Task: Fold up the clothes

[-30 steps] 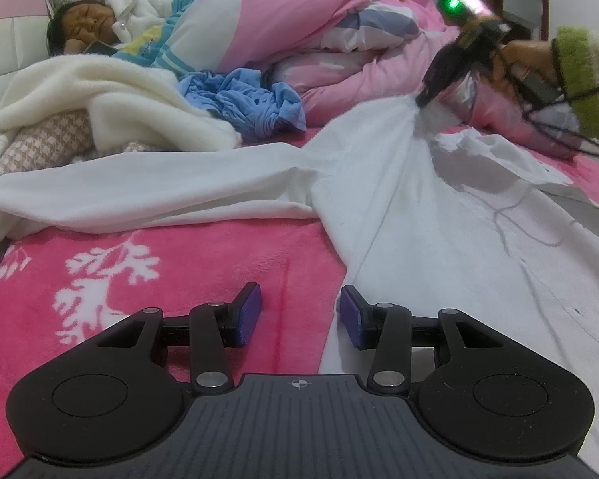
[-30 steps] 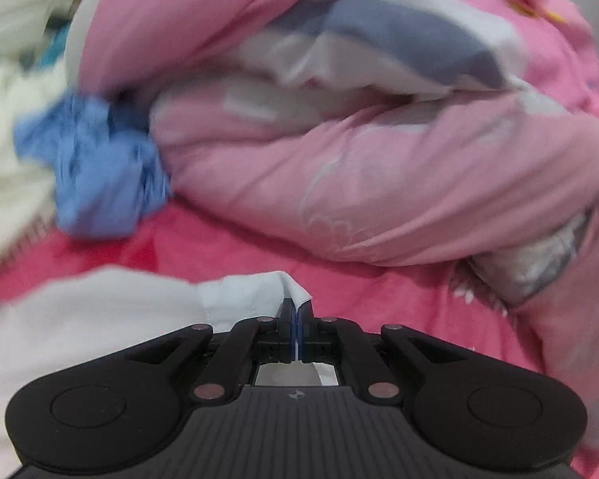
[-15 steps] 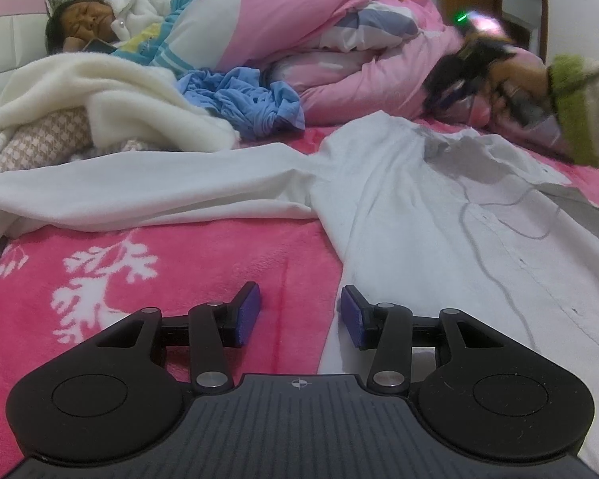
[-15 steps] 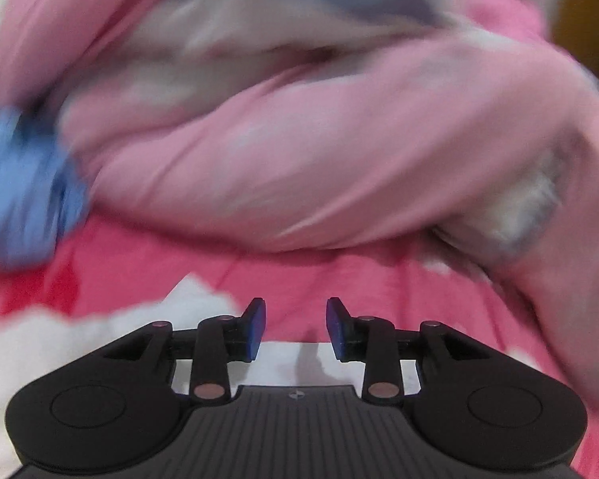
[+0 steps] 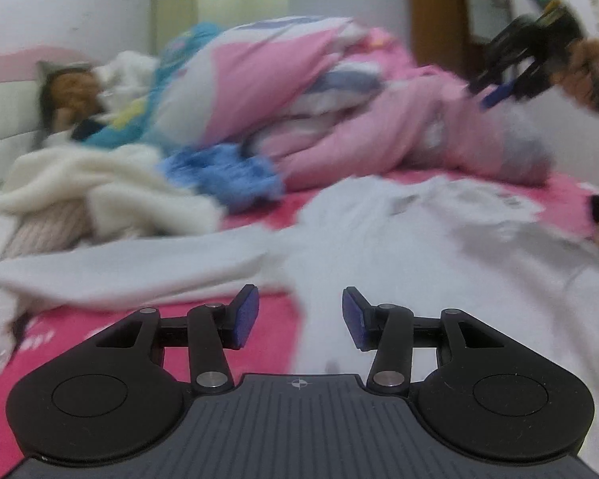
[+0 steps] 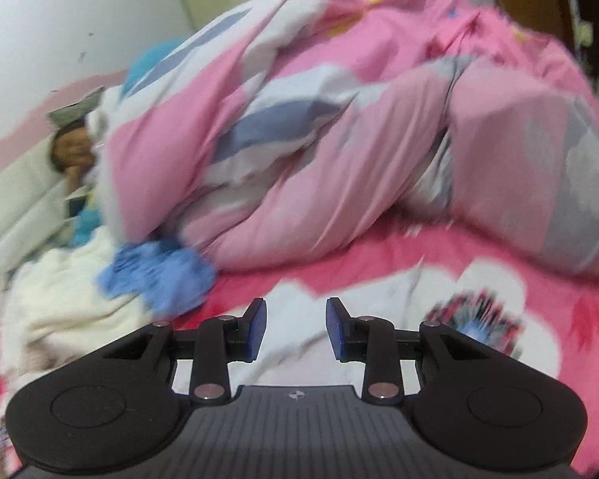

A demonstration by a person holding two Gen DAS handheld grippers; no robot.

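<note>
Bed (image 5: 139, 331): covered by a bright pink blanket with white floral print, a large flower motif (image 6: 475, 319) showing in the right wrist view. White shirt (image 5: 399, 247) lies spread across the blanket, one sleeve stretched out to the left. Behind it, a heaped pink, white and grey-blue quilt (image 5: 339, 92). Crumpled blue garment (image 5: 223, 171) sits at the quilt's foot, touching a cream fleece throw (image 5: 100, 179). A person lies at the headboard end. Both views blurred.
</note>
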